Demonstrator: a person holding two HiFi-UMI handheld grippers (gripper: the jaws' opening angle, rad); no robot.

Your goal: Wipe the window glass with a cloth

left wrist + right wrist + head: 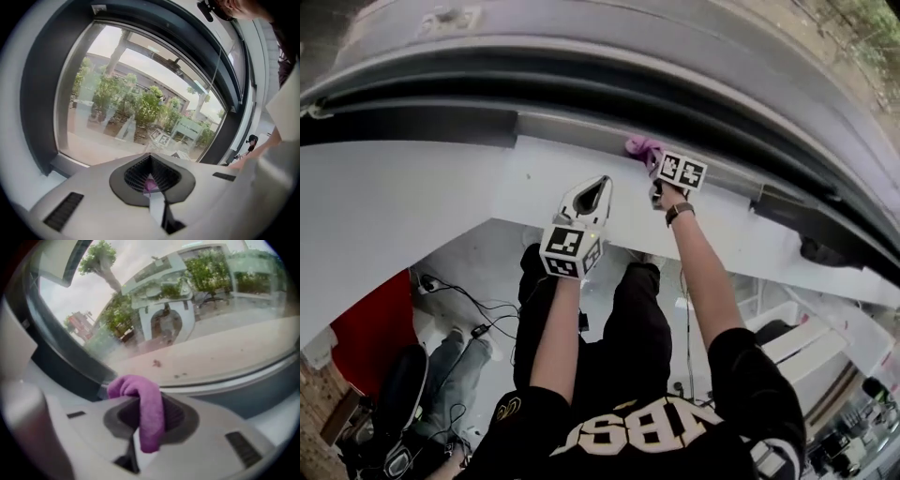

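Fuzzy purple cloth [150, 413], glossy smudged window glass [211, 348], smooth matt white sill [412, 197]

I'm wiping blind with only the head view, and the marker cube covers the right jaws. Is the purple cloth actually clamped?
Observer: Yes. In the right gripper view the right gripper is shut on the purple cloth, which drapes over the jaws.
Operator: Where on the window glass is it?
Observer: At the bottom edge of the window glass, beside the dark frame.
Operator: Any dirt nearby?
Observer: Yes, dark specks just above the cloth.
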